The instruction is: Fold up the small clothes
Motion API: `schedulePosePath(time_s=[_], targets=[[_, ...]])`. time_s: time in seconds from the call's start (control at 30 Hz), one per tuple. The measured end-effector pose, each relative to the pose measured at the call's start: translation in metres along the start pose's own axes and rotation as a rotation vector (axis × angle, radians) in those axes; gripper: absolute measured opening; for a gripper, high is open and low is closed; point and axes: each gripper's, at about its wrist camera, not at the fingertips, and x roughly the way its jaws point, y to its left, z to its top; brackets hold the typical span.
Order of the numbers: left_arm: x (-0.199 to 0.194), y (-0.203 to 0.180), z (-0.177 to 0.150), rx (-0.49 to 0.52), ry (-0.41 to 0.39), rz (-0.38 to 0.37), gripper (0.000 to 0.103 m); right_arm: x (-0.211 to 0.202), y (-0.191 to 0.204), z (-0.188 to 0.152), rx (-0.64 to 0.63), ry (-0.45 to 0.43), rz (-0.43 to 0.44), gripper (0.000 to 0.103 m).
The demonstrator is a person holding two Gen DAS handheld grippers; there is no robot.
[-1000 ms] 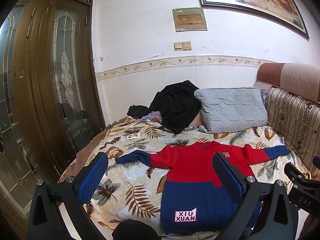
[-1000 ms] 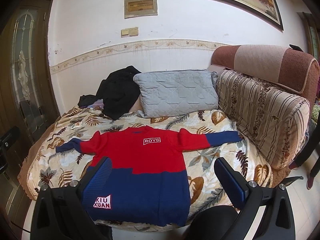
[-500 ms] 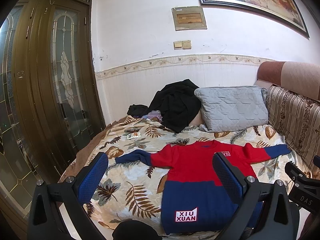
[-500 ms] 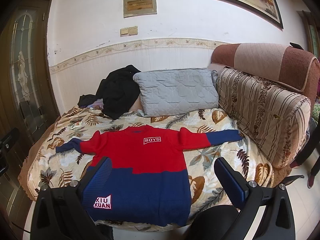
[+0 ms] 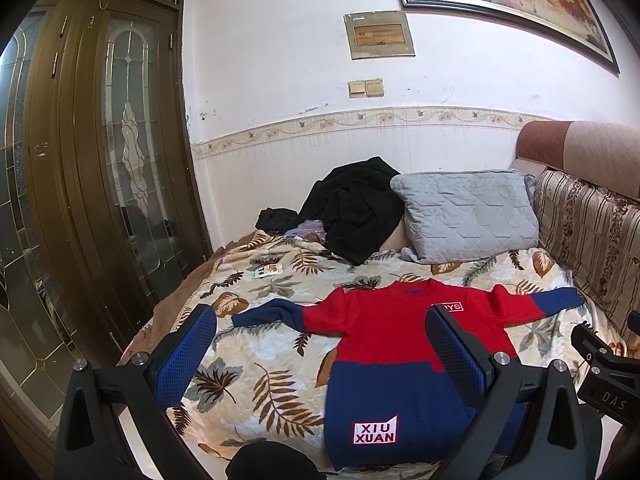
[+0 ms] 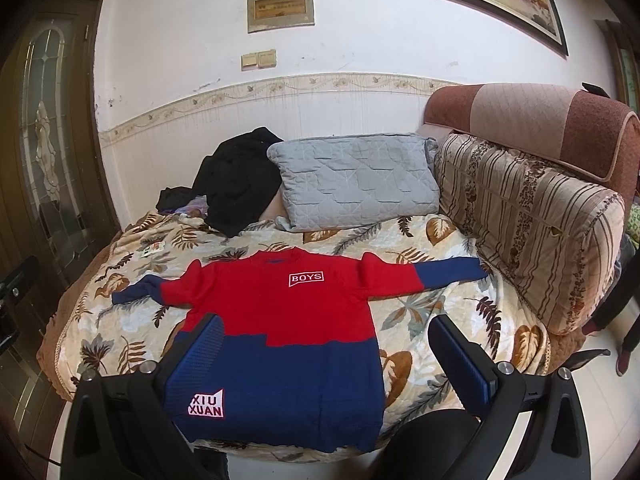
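Your left hand-held gripper [image 5: 320, 354] and right hand-held gripper [image 6: 326, 360] both gape empty above the sweater [image 6: 280, 320], spread flat on the bed [image 6: 404, 236]

Lower-left bedspread [image 5: 256, 364] beside the sweater [image 5: 384, 344] lies open. Upper centre is blocked by black clothing [image 5: 352, 208] and grey pillow [image 5: 464, 216]; striped cushion [image 6: 532, 224] walls the right.
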Motion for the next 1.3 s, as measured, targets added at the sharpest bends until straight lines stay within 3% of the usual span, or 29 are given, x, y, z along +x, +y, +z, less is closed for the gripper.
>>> schedulePosePath(time_s=[0.5,0.83,1.07,1.3], targets=[[0.002,0.001,-0.001,0.002,0.003,0.000,0.103,0.004,0.002,0.001,0.001,0.006,0.005,0.103],[0.031,-0.003,-0.004,0.018,0.043,0.002,0.103,0.026,0.002,0.008,0.003,0.035,0.001,0.103],[0.094,-0.024,-0.017,0.026,0.166,-0.052,0.103,0.060,-0.026,0.010,0.050,0.055,-0.018,0.103],[0.160,-0.054,-0.032,0.038,0.258,-0.059,0.103,0.106,-0.093,0.005,0.148,0.009,-0.084,0.103]])
